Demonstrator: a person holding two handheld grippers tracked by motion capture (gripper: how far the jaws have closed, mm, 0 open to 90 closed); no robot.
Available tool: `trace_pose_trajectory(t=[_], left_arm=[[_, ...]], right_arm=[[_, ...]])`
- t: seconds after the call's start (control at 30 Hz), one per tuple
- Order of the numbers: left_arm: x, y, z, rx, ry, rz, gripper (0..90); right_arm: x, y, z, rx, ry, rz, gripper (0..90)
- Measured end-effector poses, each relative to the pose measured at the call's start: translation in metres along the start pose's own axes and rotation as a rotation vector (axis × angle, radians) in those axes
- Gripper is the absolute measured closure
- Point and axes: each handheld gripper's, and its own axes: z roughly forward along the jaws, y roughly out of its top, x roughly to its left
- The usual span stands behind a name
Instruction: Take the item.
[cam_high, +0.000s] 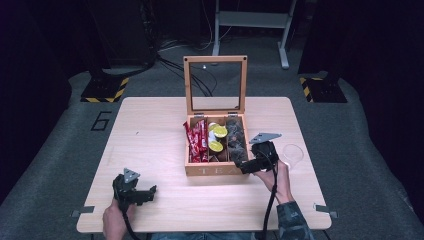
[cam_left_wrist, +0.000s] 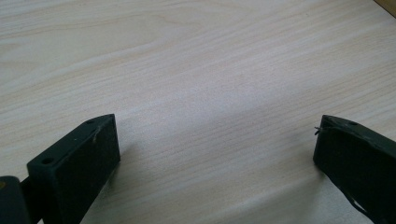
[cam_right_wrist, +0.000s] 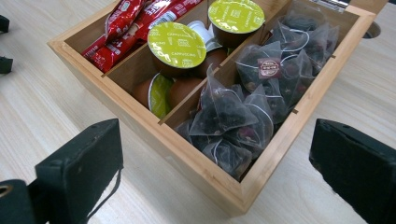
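Right gripper (cam_right_wrist: 217, 154) wide apart | tea box (cam_right_wrist: 205, 179) corner-on, lid (cam_high: 215, 85) upright

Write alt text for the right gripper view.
An open wooden box sits on a pale table just beyond the open right gripper. Its three compartments hold red snack bars, green-lidded coffee capsules and pyramid tea bags.

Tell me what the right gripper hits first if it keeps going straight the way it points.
Most likely the wooden tea box: the right gripper, jaws wide open, aims at its near corner, just below the compartment of pyramid tea bags. Pitched slightly higher, it would meet those bags instead; depth is hard to judge.
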Motion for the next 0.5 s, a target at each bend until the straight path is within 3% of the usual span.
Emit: trace_pose_trajectory(t=[0.5], left_arm=[[0.0,0.0,0.0,0.0,0.0,0.001,0.2]], right_arm=[[-0.004,0.016,0.027,0.051,0.007,-0.001,4.0]])
